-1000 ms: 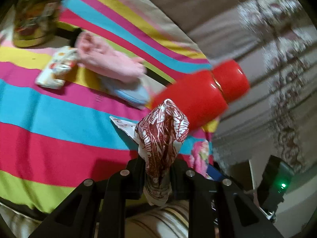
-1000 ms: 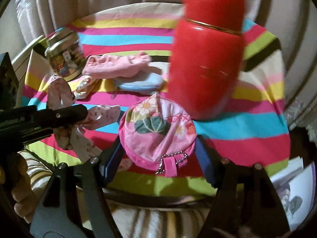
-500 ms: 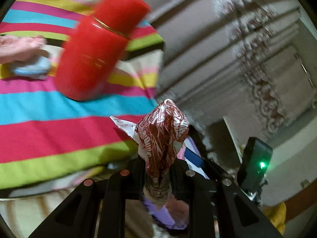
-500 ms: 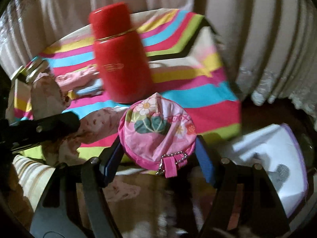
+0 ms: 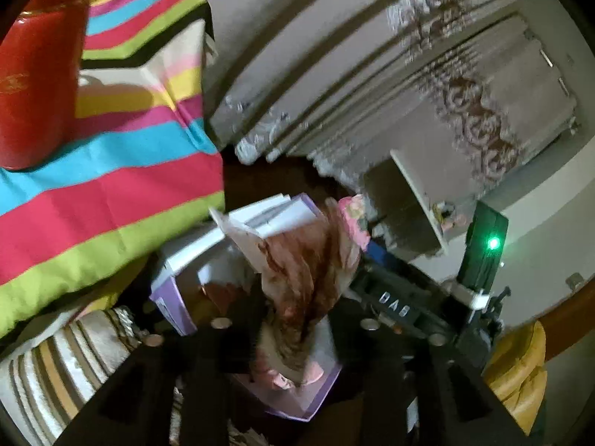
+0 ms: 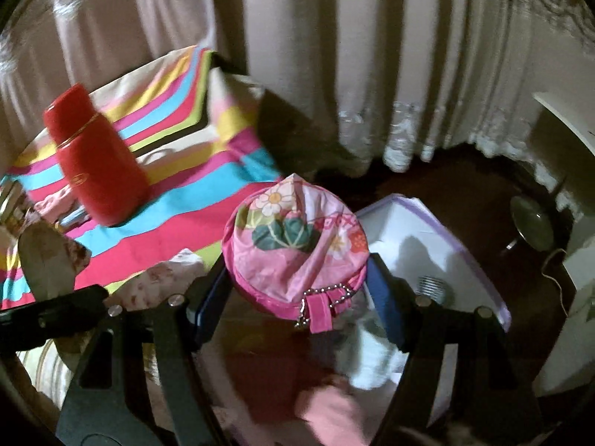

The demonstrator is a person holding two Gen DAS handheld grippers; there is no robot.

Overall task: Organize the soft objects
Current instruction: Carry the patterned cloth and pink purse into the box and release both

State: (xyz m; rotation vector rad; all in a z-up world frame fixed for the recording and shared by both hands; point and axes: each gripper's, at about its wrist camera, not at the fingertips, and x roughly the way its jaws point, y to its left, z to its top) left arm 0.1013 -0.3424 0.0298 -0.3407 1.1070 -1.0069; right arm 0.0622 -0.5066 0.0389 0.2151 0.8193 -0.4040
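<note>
On the dark body of the right gripper (image 5: pixel 394 304), seen from the left wrist camera just right of the patterned cloth, pale raised letters read "DAB", or something close to it, since the picture is smeared. The red flask (image 5: pixel 33 74) at the far left carries a small gold mark on its side, too blurred to read in either view. The round pink pouch (image 6: pixel 295 245) has reddish lettering on its front, right of the green flower print, which looks like "XOXO" but is creased and unclear. The box (image 6: pixel 427 245) on the right shows no print that can be made out.
</note>
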